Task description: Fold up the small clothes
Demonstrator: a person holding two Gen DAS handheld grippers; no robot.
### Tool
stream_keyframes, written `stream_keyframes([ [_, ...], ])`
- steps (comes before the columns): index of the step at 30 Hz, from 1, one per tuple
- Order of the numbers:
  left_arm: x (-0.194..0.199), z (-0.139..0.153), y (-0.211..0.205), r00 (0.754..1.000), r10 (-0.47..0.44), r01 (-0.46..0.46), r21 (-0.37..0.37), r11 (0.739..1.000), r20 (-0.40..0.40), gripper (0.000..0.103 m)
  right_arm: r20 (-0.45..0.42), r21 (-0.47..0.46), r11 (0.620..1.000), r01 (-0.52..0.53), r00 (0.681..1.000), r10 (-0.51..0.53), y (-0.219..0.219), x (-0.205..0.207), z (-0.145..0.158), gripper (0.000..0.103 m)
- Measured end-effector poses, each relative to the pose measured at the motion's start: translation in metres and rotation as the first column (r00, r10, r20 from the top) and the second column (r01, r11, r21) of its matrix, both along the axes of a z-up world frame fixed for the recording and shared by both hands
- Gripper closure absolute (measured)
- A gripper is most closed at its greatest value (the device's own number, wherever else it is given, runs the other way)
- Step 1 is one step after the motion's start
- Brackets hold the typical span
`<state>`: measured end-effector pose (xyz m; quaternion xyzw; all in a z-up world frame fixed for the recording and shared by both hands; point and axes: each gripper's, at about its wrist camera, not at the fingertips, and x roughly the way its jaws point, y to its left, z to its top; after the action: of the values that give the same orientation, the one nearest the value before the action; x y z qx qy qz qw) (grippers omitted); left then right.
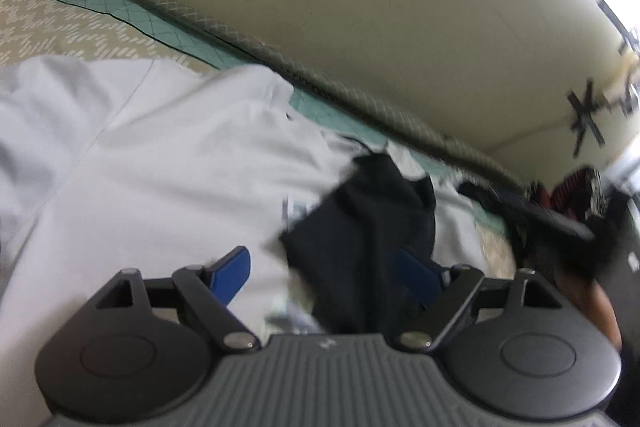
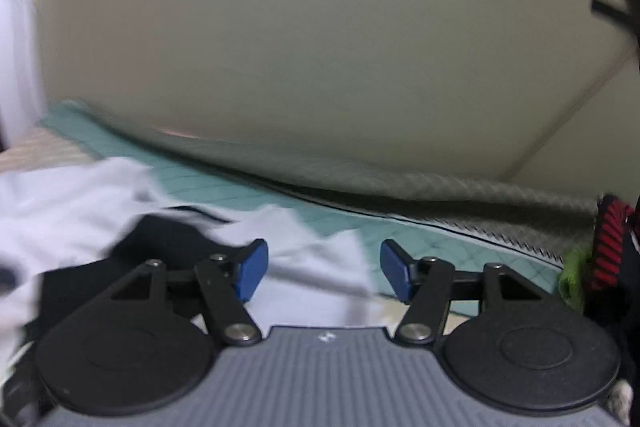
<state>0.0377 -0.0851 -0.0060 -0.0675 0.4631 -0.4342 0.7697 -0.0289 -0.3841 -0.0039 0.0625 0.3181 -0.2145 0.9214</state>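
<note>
A white garment (image 1: 152,163) lies spread on the bed, with a black piece of cloth (image 1: 368,227) on it. My left gripper (image 1: 324,267) is open just above them; the black cloth lies between its blue fingers, not pinched. In the right wrist view the white garment (image 2: 312,259) and black cloth (image 2: 160,239) lie low and left. My right gripper (image 2: 324,267) is open and empty above the white garment's edge. Both views are motion-blurred.
A teal quilted bed cover (image 2: 248,187) with a grey patterned border (image 1: 320,83) runs along a cream wall (image 2: 320,27). A beige patterned sheet (image 1: 60,27) lies at left. A pile of dark, red and green items (image 2: 600,259) sits at right.
</note>
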Motion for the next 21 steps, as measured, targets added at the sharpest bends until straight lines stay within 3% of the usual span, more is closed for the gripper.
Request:
stream_keyframes([
  [1,-0.005,-0.001,-0.001,1.000,-0.019,0.019,-0.002,1.000,0.001,0.024,-0.011,0.057,0.998,0.019,1.000,-0.019,-0.014,0.003,-0.006,0.048],
  [2,-0.010,-0.002,-0.004,0.999,-0.043,0.043,-0.001,0.999,0.002,0.032,-0.015,0.144,0.989,0.027,1.000,-0.025,-0.027,0.004,-0.014,0.060],
  [3,-0.014,-0.006,-0.012,0.998,-0.066,0.066,0.015,0.998,0.005,0.041,-0.008,0.215,0.976,0.029,1.000,-0.028,-0.035,0.003,-0.021,0.090],
  [5,-0.020,-0.013,-0.029,0.995,-0.088,0.086,0.064,0.994,0.037,0.098,0.053,0.258,0.966,0.028,0.998,-0.043,-0.040,-0.007,-0.026,0.100],
  [7,-0.023,-0.019,-0.038,0.989,-0.062,0.053,0.071,0.996,0.136,0.099,0.109,0.192,0.978,0.080,0.989,-0.103,-0.033,-0.021,-0.023,0.101],
  [10,-0.028,-0.019,-0.045,0.978,-0.050,0.030,0.099,0.995,0.203,0.097,0.076,0.199,0.963,0.179,0.977,-0.198,-0.040,-0.032,-0.033,0.100],
  [11,-0.033,-0.019,-0.045,0.972,-0.051,0.025,0.115,0.993,0.228,0.096,0.068,0.195,0.964,0.181,0.978,-0.197,-0.038,-0.034,-0.034,0.093],
  [12,-0.037,-0.018,-0.046,0.966,-0.057,0.025,0.131,0.991,0.251,0.095,0.064,0.185,0.968,0.172,0.980,-0.187,-0.034,-0.037,-0.031,0.066],
  [13,-0.040,-0.016,-0.046,0.963,-0.068,0.030,0.148,0.989,0.261,0.093,0.069,0.167,0.972,0.168,0.981,-0.181,-0.030,-0.041,-0.024,0.048],
  [14,-0.041,-0.014,-0.043,0.964,-0.071,0.030,0.161,0.987,0.257,0.081,0.105,0.137,0.977,0.164,0.978,-0.179,-0.023,-0.050,-0.015,0.036],
  [16,-0.041,-0.002,-0.021,0.960,-0.026,-0.011,0.133,0.991,0.278,0.068,0.182,0.093,0.990,0.101,0.976,-0.117,-0.004,-0.069,0.001,0.038],
  [19,-0.044,0.022,0.044,0.947,0.060,-0.081,0.055,0.995,0.314,0.065,0.243,0.097,0.995,-0.037,0.970,0.013,0.025,-0.101,0.022,0.040],
  [21,-0.041,0.036,0.097,0.927,0.154,-0.179,0.040,0.983,0.342,0.064,0.242,0.096,0.981,-0.171,0.960,0.143,0.048,-0.115,0.029,0.042],
])
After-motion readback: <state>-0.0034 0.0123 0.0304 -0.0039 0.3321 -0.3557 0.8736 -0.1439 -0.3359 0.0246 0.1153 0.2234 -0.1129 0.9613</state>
